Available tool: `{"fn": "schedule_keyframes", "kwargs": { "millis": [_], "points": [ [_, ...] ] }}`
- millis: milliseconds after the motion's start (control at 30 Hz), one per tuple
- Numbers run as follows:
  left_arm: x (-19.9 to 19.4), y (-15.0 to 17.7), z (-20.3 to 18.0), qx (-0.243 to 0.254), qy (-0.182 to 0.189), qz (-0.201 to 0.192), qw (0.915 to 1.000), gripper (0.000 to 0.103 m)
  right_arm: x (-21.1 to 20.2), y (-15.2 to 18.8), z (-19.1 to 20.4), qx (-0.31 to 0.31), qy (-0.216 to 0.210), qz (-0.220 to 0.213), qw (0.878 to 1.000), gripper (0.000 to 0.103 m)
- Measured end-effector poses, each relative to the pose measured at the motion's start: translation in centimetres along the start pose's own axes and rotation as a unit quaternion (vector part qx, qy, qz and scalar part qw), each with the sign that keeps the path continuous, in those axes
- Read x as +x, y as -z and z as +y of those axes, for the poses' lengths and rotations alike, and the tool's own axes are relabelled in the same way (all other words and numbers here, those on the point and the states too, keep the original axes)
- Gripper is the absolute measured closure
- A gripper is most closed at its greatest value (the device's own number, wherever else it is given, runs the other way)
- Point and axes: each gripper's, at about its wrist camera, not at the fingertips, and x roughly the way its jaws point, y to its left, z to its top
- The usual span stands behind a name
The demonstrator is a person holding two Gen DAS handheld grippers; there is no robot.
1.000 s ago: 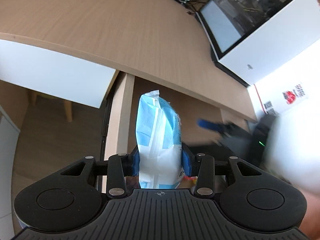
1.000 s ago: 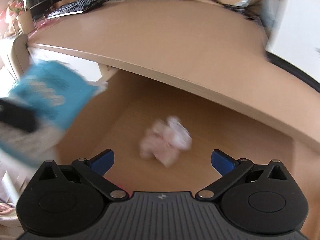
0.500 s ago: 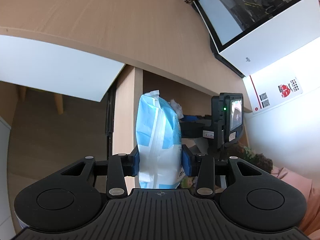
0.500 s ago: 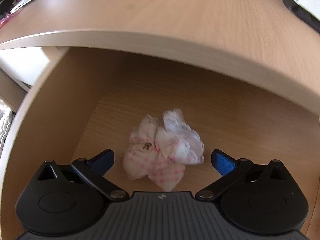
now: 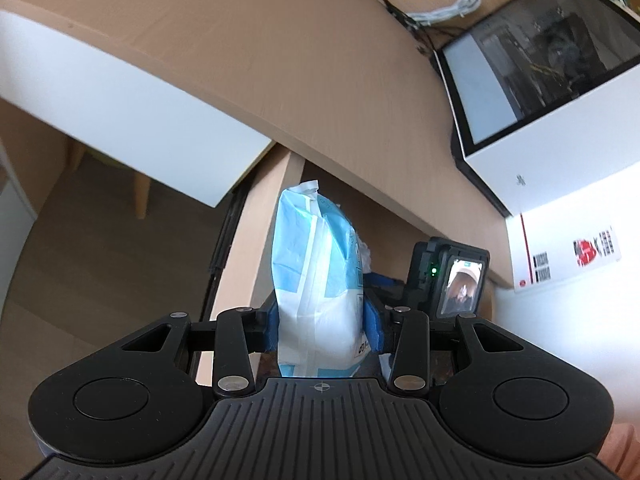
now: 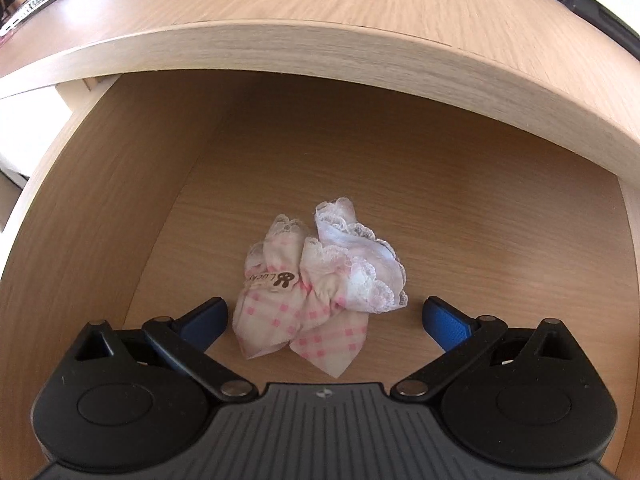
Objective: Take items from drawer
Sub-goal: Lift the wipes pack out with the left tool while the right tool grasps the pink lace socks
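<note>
The right claw (image 6: 324,316) is hanging released over the crumpled pink-checked lace-trimmed cloth (image 6: 320,292), lying mid-frame on the drawer floor (image 6: 500,248): light, limp, best pinched at its bunched middle. The left claw (image 5: 322,330) is gripping a soft blue-and-white plastic packet (image 5: 316,276).

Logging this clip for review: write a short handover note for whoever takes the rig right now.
Left gripper: shut on the blue and white packet, held upright, clear of the drawer.
Right gripper: open, jaws either side of the pink checked lace cloth, not gripping it.
The cloth lies on the drawer floor, the only item seen there.
Done: packet out. Left: close on the cloth, lift it out.
</note>
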Motion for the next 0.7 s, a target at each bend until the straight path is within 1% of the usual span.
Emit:
{"fn": "schedule_keyframes", "kwargs": {
  "millis": [33, 133, 200, 267, 333, 367, 400, 433, 500, 533, 567, 633, 667, 700],
  "points": [
    [-0.1, 0.3, 0.0, -0.006, -0.004, -0.004, 1.0000, 0.059, 0.0, 0.0, 0.1, 0.008, 0.004, 0.000, 1.000, 0.000],
    [-0.3, 1.1, 0.0, -0.022, -0.019, -0.013, 0.9995, 0.059, 0.0, -0.4, 0.2, -0.015, -0.005, 0.011, 1.000, 0.000],
    [-0.4, 1.5, 0.1, -0.028, -0.026, -0.016, 0.9991, 0.059, -0.1, -0.8, 0.2, -0.036, -0.027, 0.019, 0.999, 0.000],
    [-0.4, 1.8, 0.1, -0.028, -0.032, -0.016, 0.9990, 0.059, -0.9, -0.9, 0.1, -0.046, -0.047, -0.004, 0.998, 0.004],
    [-0.3, 2.0, 0.0, -0.025, -0.036, -0.010, 0.9990, 0.059, -1.7, -1.2, 0.5, -0.070, -0.045, -0.025, 0.996, 0.024],
    [-0.2, 2.0, -0.1, -0.021, -0.037, -0.006, 0.9991, 0.059, -1.9, -1.4, 0.8, -0.080, -0.045, -0.027, 0.995, 0.028],
    [-0.2, 2.0, -0.2, -0.015, -0.038, -0.002, 0.9992, 0.059, -1.9, -1.7, 1.0, -0.088, -0.051, -0.022, 0.995, 0.042],
    [-0.1, 1.9, -0.4, -0.008, -0.038, 0.002, 0.9992, 0.059, -1.8, -1.9, 1.2, -0.091, -0.054, -0.015, 0.994, 0.061],
    [0.1, 1.6, -0.8, 0.010, -0.038, 0.010, 0.9992, 0.059, -1.9, -2.1, 1.4, -0.085, -0.044, -0.005, 0.995, 0.072],
    [0.2, 1.4, -1.1, 0.022, -0.038, 0.014, 0.9989, 0.059, -2.4, -2.0, 1.3, -0.076, -0.045, -0.008, 0.996, 0.080],
    [0.4, 1.3, -1.4, 0.044, -0.033, 0.027, 0.9981, 0.059, -3.1, -1.9, 1.2, -0.066, -0.051, -0.012, 0.996, 0.082],
    [0.9, 1.0, -2.0, 0.069, -0.028, 0.041, 0.9964, 0.059, -5.3, -1.4, 0.8, -0.044, -0.065, -0.028, 0.997, 0.083],
    [1.2, 1.0, -2.3, 0.081, -0.023, 0.048, 0.9953, 0.059, -6.4, -1.1, 0.6, -0.037, -0.065, -0.037, 0.996, 0.083],
    [1.6, 1.0, -2.6, 0.093, -0.017, 0.055, 0.9940, 0.059, -7.7, -0.7, 0.3, -0.014, -0.058, -0.050, 0.997, 0.083]
  ]
}}
